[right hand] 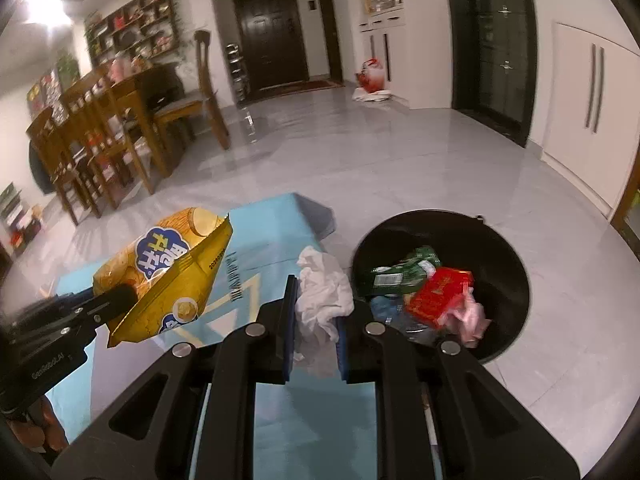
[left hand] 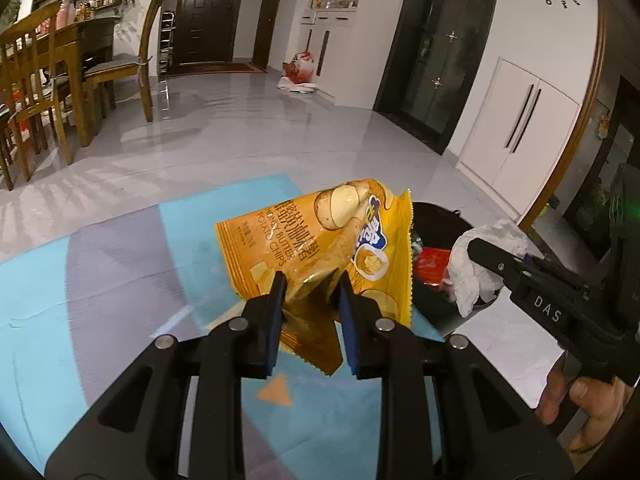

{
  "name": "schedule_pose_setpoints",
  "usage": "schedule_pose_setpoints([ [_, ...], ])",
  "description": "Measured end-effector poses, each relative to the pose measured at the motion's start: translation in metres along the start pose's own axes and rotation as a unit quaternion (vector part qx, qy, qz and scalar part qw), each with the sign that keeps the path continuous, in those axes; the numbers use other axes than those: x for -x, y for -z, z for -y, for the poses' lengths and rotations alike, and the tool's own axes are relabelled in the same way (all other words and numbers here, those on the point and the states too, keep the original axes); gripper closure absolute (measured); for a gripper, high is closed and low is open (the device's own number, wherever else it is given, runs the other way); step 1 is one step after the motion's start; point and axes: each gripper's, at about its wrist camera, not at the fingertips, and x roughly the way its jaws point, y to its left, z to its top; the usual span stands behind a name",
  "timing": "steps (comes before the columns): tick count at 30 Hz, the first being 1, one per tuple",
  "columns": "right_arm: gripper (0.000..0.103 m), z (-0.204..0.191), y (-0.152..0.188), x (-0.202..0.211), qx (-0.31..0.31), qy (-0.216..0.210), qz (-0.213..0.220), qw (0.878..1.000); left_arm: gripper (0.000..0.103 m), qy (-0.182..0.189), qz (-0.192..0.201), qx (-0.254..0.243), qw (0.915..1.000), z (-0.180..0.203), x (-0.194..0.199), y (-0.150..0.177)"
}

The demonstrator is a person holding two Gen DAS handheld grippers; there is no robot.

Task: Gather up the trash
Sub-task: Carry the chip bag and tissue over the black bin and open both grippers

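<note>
**Two Pieces of Litter Carried Toward the Bin**

A glossy grey tiled floor [right hand: 360, 160] spreads across a dining room, with a pale blue patterned mat [left hand: 100, 280] laid over it in the foreground. At the mat's far corner stands a round black plastic waste bin [right hand: 504, 248], already holding a red packet [right hand: 438, 294], a green wrapper [right hand: 404, 270] and a scrap of pink [right hand: 474, 318]. The left gripper [left hand: 310, 276] is closed on a crumpled yellow foil potato-chip bag [left hand: 320, 236], its blue-padded jaws only a little apart with the bag's lower fold pinched between them — the bag hangs clear of the mat, beside the bin rather than over it. The right gripper [right hand: 316, 308] is clamped tight on a wad of white tissue paper [right hand: 324, 288], held just short of the bin's near rim. The step in hand appears to be the carry: both items are lifted, neither yet dropped. The next move likely calls for bringing each gripper over the bin's mouth, then parting the jaws — the tissue is nearer and could go first.
</note>
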Motion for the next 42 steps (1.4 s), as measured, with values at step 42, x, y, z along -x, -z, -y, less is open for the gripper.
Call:
schedule_pose_setpoints([
  [42,0.086,0.144,-0.018,0.017,-0.1,0.061,0.027,0.993,0.073,-0.008,-0.035,-0.078,0.9963,0.154,-0.092,-0.045],
])
